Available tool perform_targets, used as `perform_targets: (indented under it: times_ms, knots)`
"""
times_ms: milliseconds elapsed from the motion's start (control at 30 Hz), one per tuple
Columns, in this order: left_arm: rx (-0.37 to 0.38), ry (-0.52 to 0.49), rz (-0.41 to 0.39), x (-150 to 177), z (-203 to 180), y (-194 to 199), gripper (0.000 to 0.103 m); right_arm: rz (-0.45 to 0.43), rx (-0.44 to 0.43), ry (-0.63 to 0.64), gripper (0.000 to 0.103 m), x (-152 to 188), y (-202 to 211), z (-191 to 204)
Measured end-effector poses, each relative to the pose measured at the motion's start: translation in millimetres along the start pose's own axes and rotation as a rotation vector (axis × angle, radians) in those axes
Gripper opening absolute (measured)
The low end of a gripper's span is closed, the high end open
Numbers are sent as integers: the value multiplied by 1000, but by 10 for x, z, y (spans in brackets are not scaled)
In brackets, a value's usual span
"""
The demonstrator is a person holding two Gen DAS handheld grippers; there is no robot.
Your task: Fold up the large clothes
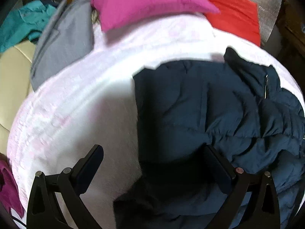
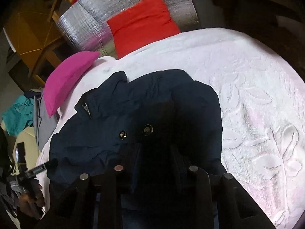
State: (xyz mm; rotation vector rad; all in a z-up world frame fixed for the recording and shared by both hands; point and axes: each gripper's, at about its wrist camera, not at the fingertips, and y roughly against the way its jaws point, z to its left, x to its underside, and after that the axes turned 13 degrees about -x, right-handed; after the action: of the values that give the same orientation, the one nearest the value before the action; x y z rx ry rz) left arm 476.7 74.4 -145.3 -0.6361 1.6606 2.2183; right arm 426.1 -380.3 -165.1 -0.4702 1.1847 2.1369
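Note:
A dark navy padded jacket (image 1: 219, 110) lies crumpled on a white embossed bedspread (image 1: 80, 105). My left gripper (image 1: 152, 158) is open above the jacket's left edge, with nothing between its fingers. In the right wrist view the jacket (image 2: 144, 103) shows its zip and two snap buttons. My right gripper (image 2: 155, 152) is shut on a fold of the jacket and holds it up in front of the camera. The left gripper and the hand holding it also show at the lower left of the right wrist view (image 2: 42, 167).
A magenta pillow (image 1: 144, 2) and a red pillow (image 1: 234, 13) lie at the head of the bed against a silver foil board (image 2: 118, 9). Grey folded clothing (image 1: 63, 43) and a teal garment (image 1: 24, 22) sit to the left. A magenta cloth (image 1: 7, 187) is at the bed's near left edge.

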Motion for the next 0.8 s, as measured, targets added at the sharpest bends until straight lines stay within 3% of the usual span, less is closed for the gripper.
perform_targets:
  times_ms: [67, 133, 367, 467, 567, 600, 667, 800]
  knots:
    - [-47, -41, 9, 4, -42, -60, 103, 36, 32, -9, 32, 2, -73, -47]
    - [-34, -46, 42, 27, -51, -141, 103, 66, 30, -45, 31, 5, -149, -133]
    - [52, 34, -11, -67, 108, 16, 103, -89, -9, -84, 34, -248, 84, -157]
    - [105, 50, 23, -96, 100, -83, 103, -82, -27, -148, 33, -366, -92, -289]
    - [65, 3, 51, -93, 22, -195, 103, -68, -68, -181, 33, -431, -258, -386]
    - [50, -16, 62, -80, -19, -238, 103, -58, -82, -175, 31, -461, -307, -378]
    - [49, -22, 65, -55, -51, -252, 103, -39, -87, -143, 17, -503, -442, -307]
    - [28, -31, 7, -64, -36, -80, 103, -73, -55, -101, 14, -541, -331, -205]
